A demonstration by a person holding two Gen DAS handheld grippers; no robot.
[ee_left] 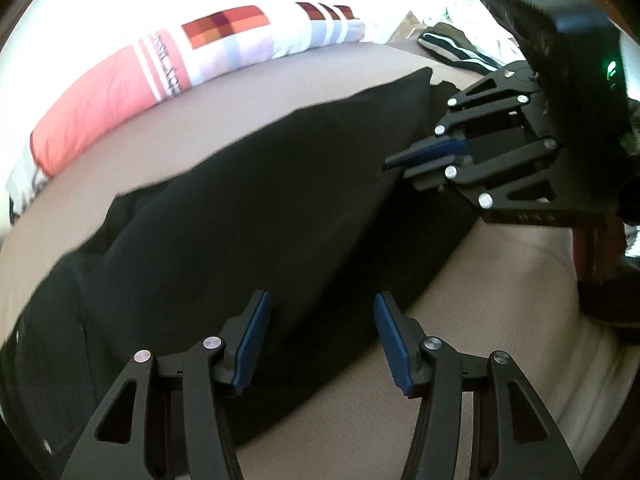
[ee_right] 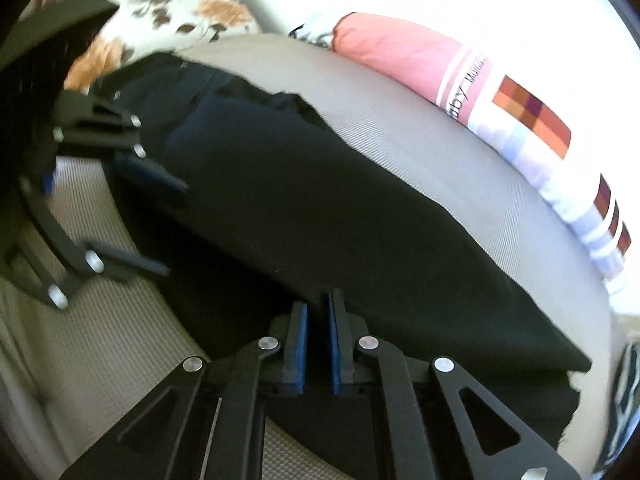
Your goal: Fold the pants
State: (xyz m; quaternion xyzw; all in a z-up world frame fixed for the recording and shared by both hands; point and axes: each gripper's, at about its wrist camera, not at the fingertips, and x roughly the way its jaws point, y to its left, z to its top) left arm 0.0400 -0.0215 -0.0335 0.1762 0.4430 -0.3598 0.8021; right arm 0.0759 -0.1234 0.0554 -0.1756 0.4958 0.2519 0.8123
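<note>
The right claw (ee_right: 318,344) seems pressed onto the edge of the black pants (ee_left: 256,200), lifting it to fold over; the left claw (ee_left: 322,344) stands spread, waiting nearby on the bed (ee_left: 460,360).

Both fisheye views: strong daylight overexposes the upper frame to white; edges curve and vignette; motion blur smears the black fabric pants (ee_left: 248,208), detail lost.

pillow (ee_right: 472,92), far right on the bed | white band beside the pink part | dark script, partly readable: "...bby" with a smaller word starting "Mo..." | left wrist view: same lettering too blurred to read
</note>
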